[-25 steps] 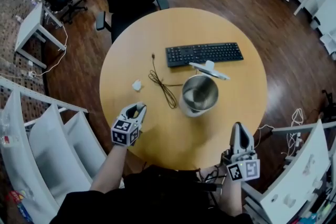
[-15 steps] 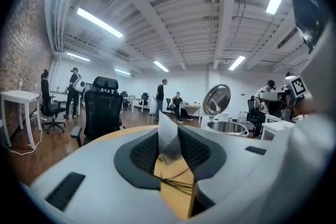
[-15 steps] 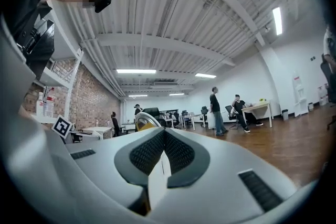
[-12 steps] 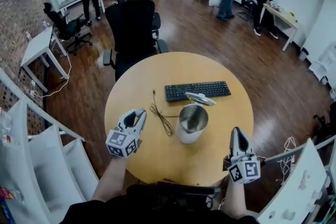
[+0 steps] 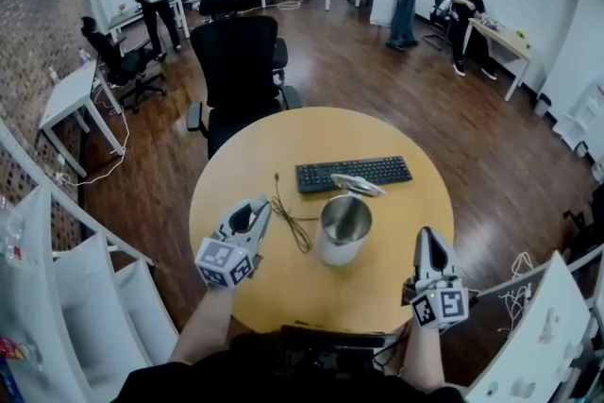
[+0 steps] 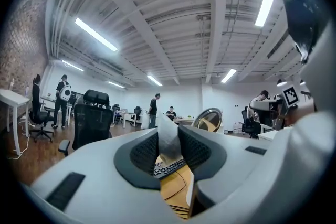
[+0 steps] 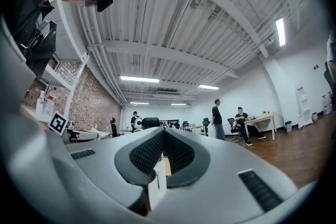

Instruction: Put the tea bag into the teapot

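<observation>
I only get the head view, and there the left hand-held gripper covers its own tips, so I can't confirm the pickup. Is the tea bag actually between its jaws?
Observer: Yes. In the left gripper view the tea bag stands pinched between the pads of the left hand-held gripper, with its top edge poking up above them.
Operator: Good. Is the right hand-held gripper carrying anything? From above I see only its back.
Observer: No. The right gripper view shows the right hand-held gripper with its jaws together and nothing between them.
</observation>
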